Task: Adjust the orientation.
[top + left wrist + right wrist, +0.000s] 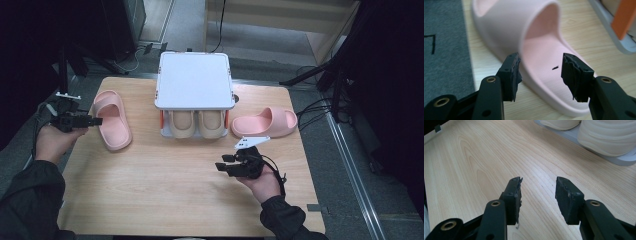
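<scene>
My left claw (pixel 540 72) gapes wide at the near pink slipper (pixel 534 50) — nothing gripped yet. Next, I'd judge: close on its side. Right claw (pixel 537 195) waits open, empty.

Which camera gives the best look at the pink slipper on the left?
The left gripper view: the left pink slipper looms close, strap and footbed clear, between the open left gripper. The high view shows it whole but small. The right gripper view looks at table and beige slippers.

Before you stands a white two-tier rack (pixel 194 80) holding a beige slipper pair (pixel 196 123) on its lower shelf, a second pink slipper (pixel 263 122) lying just right of it
</scene>
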The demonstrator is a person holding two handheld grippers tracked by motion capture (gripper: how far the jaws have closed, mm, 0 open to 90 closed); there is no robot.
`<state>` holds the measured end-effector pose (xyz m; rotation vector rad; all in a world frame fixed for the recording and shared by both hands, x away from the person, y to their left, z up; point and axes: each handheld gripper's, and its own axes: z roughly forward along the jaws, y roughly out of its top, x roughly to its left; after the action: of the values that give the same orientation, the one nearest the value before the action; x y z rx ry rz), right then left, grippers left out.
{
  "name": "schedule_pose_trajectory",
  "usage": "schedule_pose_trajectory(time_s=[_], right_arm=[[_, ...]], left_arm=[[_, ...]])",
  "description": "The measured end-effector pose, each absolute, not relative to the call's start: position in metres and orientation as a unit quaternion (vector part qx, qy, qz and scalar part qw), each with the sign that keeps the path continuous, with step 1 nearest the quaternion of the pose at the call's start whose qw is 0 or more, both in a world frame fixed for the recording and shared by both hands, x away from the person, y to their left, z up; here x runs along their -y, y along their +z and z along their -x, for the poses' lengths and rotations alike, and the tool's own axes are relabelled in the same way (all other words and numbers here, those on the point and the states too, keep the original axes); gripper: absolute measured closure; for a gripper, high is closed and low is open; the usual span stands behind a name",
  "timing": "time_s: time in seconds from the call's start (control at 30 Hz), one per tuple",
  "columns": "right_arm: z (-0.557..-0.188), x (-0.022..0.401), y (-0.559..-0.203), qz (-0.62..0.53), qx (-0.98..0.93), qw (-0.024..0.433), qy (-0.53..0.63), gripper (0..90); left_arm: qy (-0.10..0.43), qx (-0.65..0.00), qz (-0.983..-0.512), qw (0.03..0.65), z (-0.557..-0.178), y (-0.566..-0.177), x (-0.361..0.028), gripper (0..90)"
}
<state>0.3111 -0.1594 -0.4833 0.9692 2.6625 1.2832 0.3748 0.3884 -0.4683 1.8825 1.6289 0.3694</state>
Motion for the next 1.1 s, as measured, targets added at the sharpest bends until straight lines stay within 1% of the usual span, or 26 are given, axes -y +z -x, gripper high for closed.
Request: schedule_pose_trajectory(time_s=[0.13, 0.23, 0.33, 0.63, 0.7, 0.73, 0.77, 0.83, 1.0, 1.03, 1.1], right_arm=[[-0.312, 0.160, -0.483, -0.313, -0.855, 0.016, 0.414, 55.9], [-0.312, 0.160, -0.483, -0.313, -0.855, 0.017, 0.413, 55.8], [-0.312, 0.161, -0.483, -0.314, -0.854, 0.018, 0.414, 55.8], [-0.312, 0.163, -0.483, -0.316, -0.853, 0.018, 0.416, 55.6], [-0.312, 0.164, -0.483, -0.316, -0.852, 0.017, 0.416, 55.5], [-0.312, 0.164, -0.483, -0.317, -0.852, 0.018, 0.416, 55.5], [-0.312, 0.165, -0.483, -0.317, -0.852, 0.018, 0.417, 55.5], [-0.311, 0.166, -0.483, -0.320, -0.851, 0.017, 0.417, 55.4], [-0.310, 0.169, -0.483, -0.323, -0.849, 0.022, 0.417, 55.4], [-0.310, 0.169, -0.483, -0.323, -0.850, 0.023, 0.416, 55.4], [-0.309, 0.170, -0.483, -0.326, -0.848, 0.023, 0.416, 55.4]], left_arm=[[0.140, -0.627, -0.705, 0.303, -0.382, -0.476, -0.392, 45.5], [0.152, -0.639, -0.694, 0.294, -0.389, -0.484, -0.393, 43.5], [0.165, -0.648, -0.682, 0.295, -0.395, -0.488, -0.394, 43.4], [0.162, -0.670, -0.660, 0.300, -0.412, -0.503, -0.394, 44.6], [0.158, -0.671, -0.661, 0.296, -0.414, -0.506, -0.394, 45.2], [0.160, -0.670, -0.662, 0.295, -0.415, -0.507, -0.393, 48.0], [0.163, -0.668, -0.666, 0.289, -0.415, -0.508, -0.391, 53.9], [0.176, -0.663, -0.672, 0.279, -0.415, -0.506, -0.389, 57.8], [0.206, -0.654, -0.682, 0.254, -0.412, -0.502, -0.389, 76.5], [0.206, -0.649, -0.686, 0.255, -0.411, -0.502, -0.389, 79.4], [0.206, -0.643, -0.693, 0.253, -0.409, -0.501, -0.388, 80.5]])
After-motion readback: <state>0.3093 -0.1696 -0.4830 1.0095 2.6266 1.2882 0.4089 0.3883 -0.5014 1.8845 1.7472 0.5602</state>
